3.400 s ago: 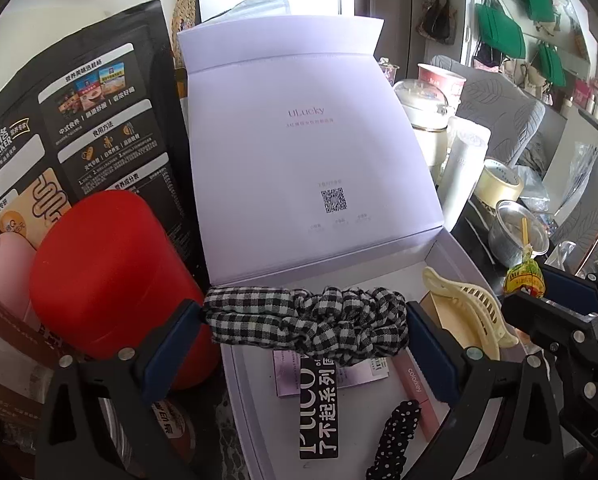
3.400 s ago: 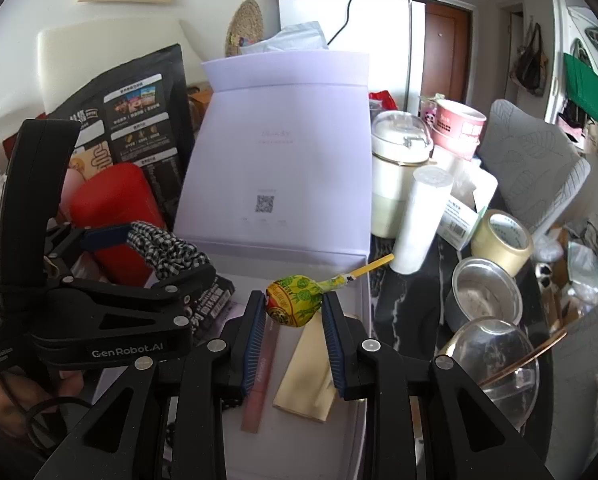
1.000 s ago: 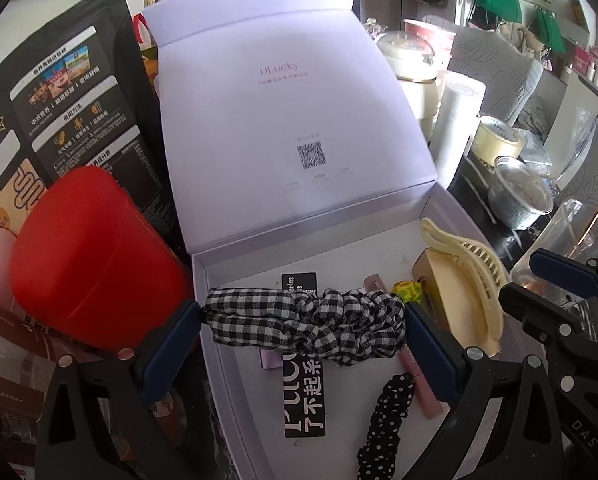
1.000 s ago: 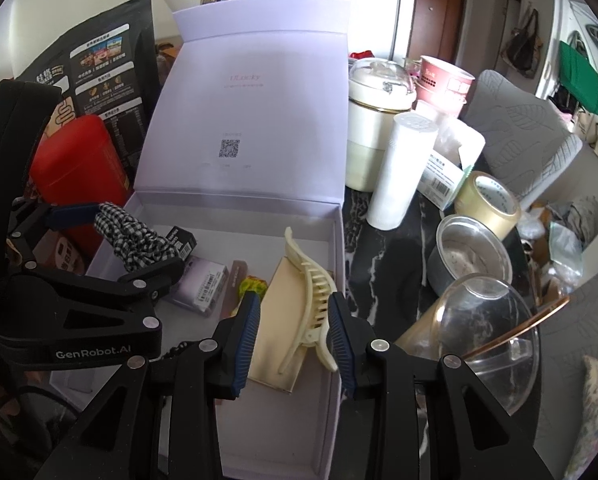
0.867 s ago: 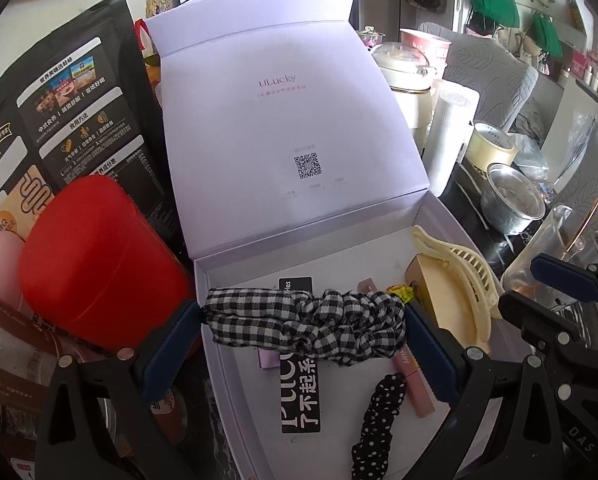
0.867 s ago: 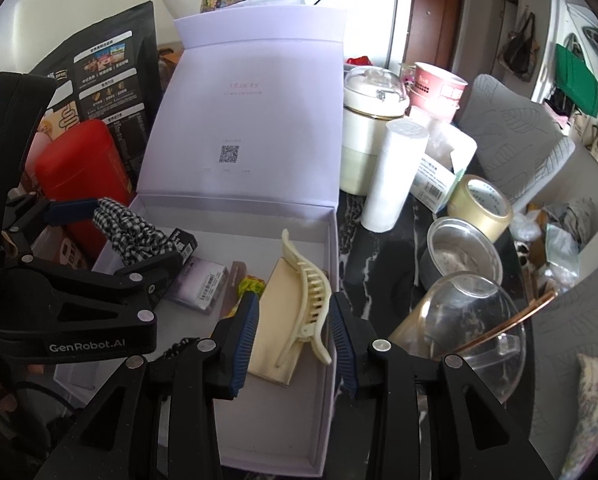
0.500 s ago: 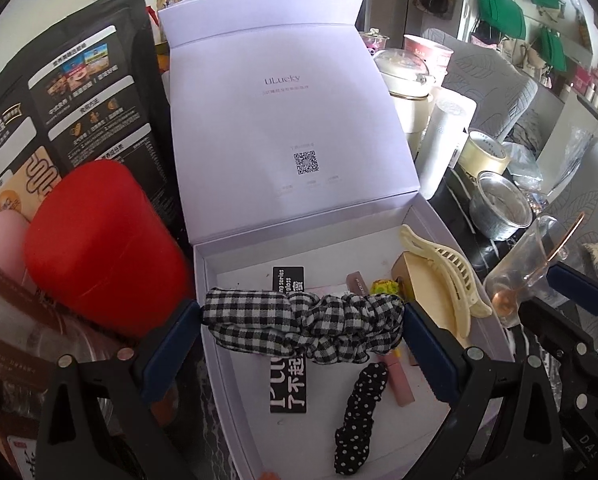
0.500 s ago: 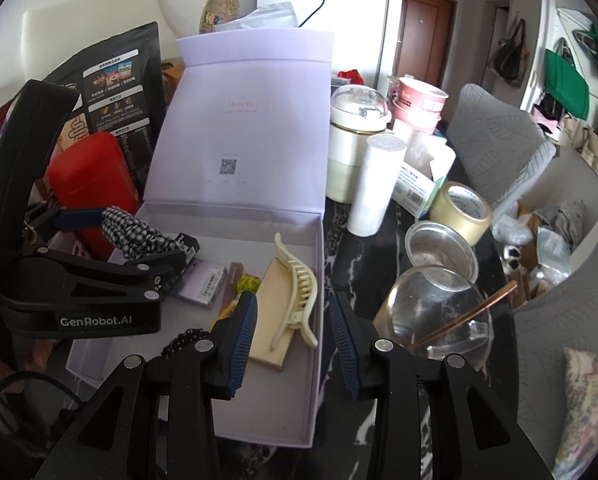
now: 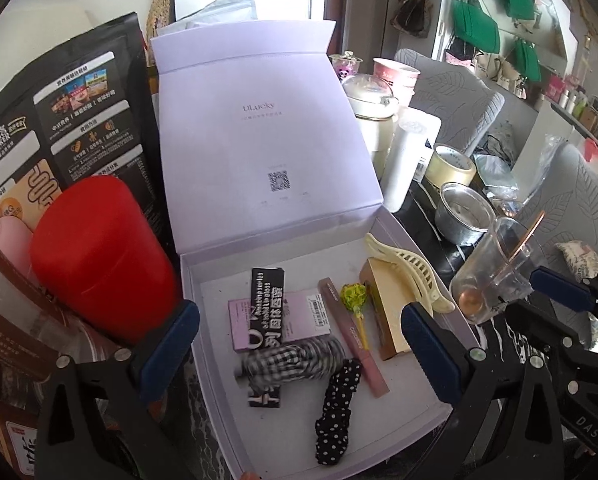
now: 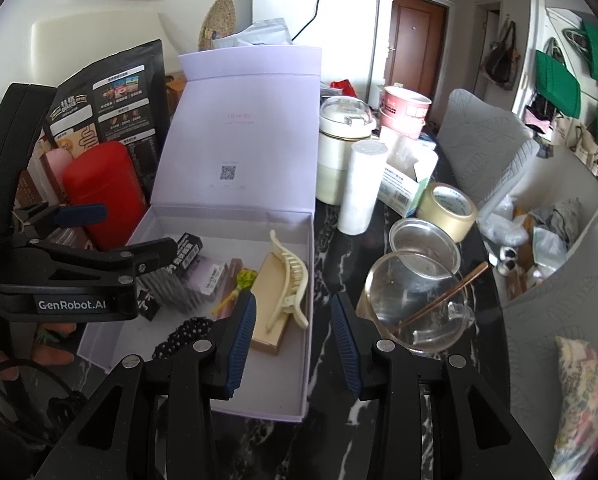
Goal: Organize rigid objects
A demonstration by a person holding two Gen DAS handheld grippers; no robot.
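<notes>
The checked scrunchie (image 9: 293, 362), pinched by the left tongs (image 9: 299, 344) half a second ago, is now seen blurred inside the lilac box (image 9: 415, 432), over the black carton (image 9: 266, 300). Both left and right tongs (image 10: 295, 340) are spread and empty.

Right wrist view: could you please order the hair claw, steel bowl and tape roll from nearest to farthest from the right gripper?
1. Hair claw, in the box, just ahead of the right gripper.
2. Steel bowl, farther right.
3. Tape roll, behind the bowl.
</notes>
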